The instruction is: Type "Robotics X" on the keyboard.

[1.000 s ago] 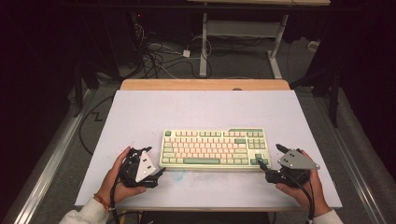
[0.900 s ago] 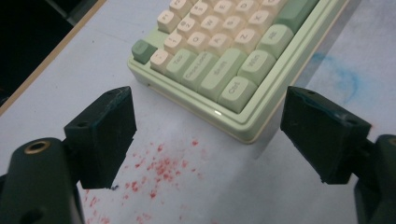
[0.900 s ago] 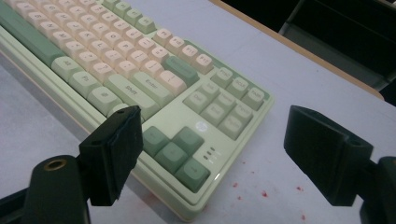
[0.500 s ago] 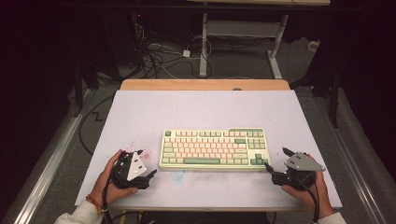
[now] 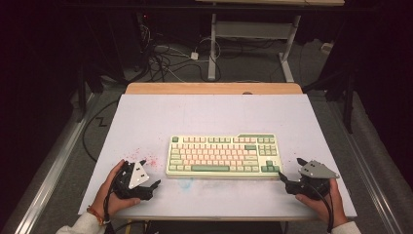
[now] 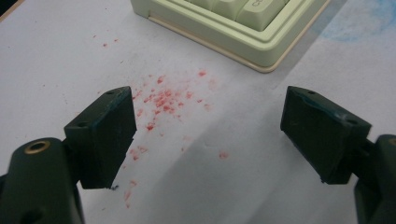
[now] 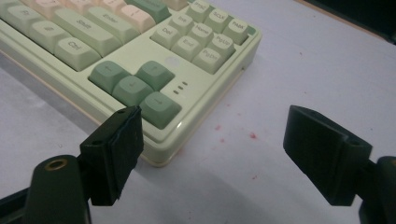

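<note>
Keyboard sits flat near the front middle of the white table, nothing on top of it. Left gripper is off the keyboard's front-left corner, jaws wide apart, empty, not touching it; red speckle stains lie on the table between jaws and that corner. Right gripper is just off the keyboard's front-right corner, jaws spread, empty, near the green arrow keys. Faint blue smudge in front of the keyboard. Cables on the floor behind it.
</note>
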Demonstrator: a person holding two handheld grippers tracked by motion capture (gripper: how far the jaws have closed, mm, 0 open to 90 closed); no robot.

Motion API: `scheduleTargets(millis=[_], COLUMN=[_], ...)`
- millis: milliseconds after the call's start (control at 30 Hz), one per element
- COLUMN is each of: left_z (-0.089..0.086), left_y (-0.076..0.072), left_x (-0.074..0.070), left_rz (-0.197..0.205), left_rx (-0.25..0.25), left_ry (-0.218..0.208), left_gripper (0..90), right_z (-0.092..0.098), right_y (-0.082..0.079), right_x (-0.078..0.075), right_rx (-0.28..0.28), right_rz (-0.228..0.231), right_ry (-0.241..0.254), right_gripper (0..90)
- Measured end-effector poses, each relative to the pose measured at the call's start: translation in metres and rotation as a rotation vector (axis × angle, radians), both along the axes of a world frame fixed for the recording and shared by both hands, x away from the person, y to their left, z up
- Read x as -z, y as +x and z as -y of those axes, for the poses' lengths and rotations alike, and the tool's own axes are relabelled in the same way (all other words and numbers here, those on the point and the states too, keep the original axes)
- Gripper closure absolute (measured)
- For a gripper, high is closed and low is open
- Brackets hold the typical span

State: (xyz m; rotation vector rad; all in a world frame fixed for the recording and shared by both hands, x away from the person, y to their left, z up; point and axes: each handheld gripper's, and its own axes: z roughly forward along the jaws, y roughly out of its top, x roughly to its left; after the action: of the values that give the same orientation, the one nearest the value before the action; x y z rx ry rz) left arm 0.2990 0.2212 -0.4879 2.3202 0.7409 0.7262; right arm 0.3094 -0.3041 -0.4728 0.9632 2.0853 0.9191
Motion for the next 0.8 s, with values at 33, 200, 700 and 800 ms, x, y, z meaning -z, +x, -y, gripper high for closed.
scheduleTargets(millis=[33, 200, 700, 800], left_z=[0.0000, -0.0005, 0.0016, 0.0004], left_y=[-0.0003, -0.0015, -0.0005, 0.0004], left_x=[-0.0002, -0.0003, -0.0002, -0.0010], left_rz=[0.002, 0.000, -0.008, -0.003], left_rx=[-0.001, 0.005, 0.017, 0.006], left_ry=[-0.005, -0.012, 0.000, -0.009], left_gripper=[16.9, 16.9, 16.9, 17.0], right_z=[-0.0009, -0.0059, -0.0090, -0.0097], right_y=[-0.0006, -0.0043, -0.0048, -0.0047], right_x=[-0.0007, -0.0054, -0.0058, -0.0061], right_rx=[-0.005, -0.015, -0.028, -0.028], right_rz=[0.004, 0.032, 0.036, 0.038], right_ry=[-0.004, -0.015, -0.026, -0.025], right_gripper=[20.2, 20.1, 20.0, 20.0])
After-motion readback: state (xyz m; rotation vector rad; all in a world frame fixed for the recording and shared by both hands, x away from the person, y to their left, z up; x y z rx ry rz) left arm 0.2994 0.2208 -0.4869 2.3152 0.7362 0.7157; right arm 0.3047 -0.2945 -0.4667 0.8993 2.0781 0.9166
